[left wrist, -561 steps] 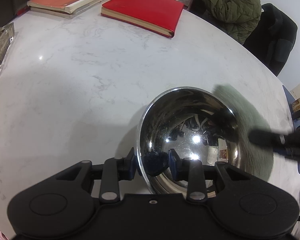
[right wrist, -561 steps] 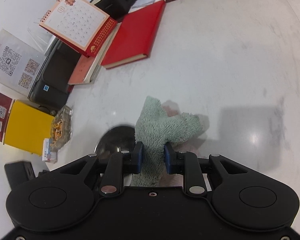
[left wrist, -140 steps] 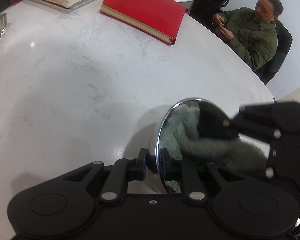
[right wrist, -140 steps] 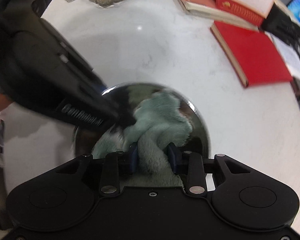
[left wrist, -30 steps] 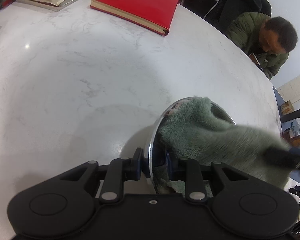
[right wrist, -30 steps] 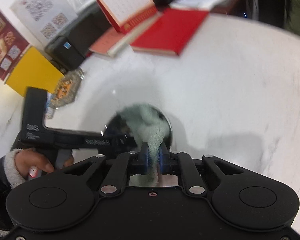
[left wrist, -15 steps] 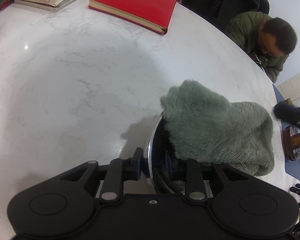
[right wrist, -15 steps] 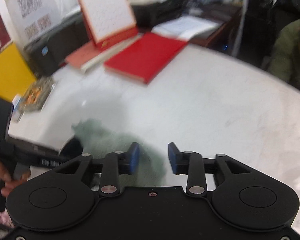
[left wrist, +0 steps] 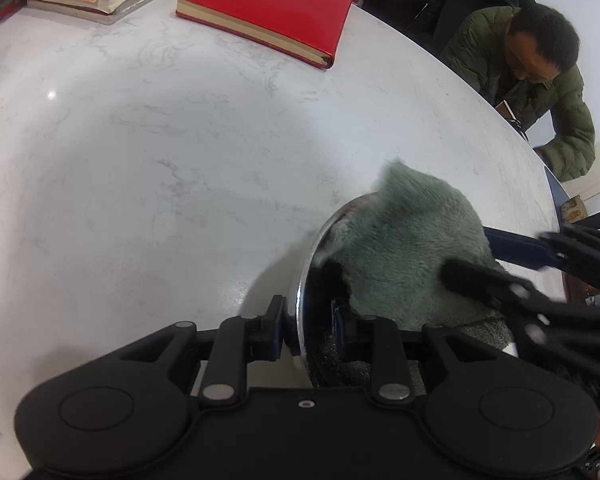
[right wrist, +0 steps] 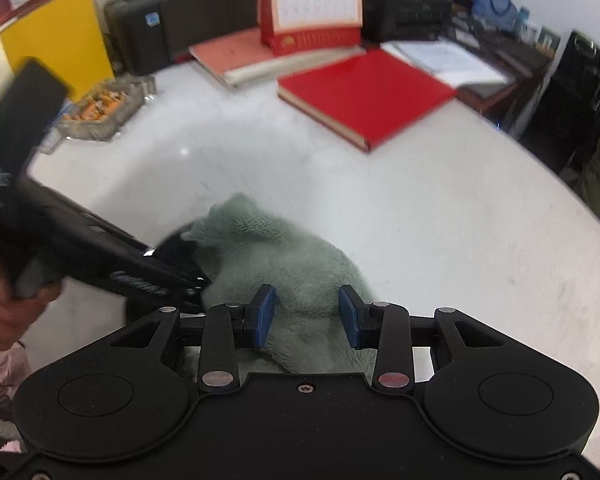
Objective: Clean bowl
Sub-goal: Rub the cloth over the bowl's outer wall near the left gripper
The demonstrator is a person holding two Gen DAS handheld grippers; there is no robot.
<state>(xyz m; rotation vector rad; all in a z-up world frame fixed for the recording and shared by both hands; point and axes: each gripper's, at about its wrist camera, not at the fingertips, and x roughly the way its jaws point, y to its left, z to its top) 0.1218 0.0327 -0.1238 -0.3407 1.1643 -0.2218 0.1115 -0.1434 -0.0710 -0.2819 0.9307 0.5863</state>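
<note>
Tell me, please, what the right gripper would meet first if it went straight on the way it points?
Most likely the green cloth: it lies right ahead of the right gripper, draped over the bowl, with the open pads already to either side of it. Depth is hard to judge.

Open space: bare white table (left wrist: 148, 168), left and middle of the frame.
In the way: red book (left wrist: 268, 8) up top, cloth (left wrist: 412, 256) over the bowl (left wrist: 306, 280), lower right.

Bright, even light – fisheye-bent edges, blurred background, soft tabletop (left wrist: 148, 152) glare.
</note>
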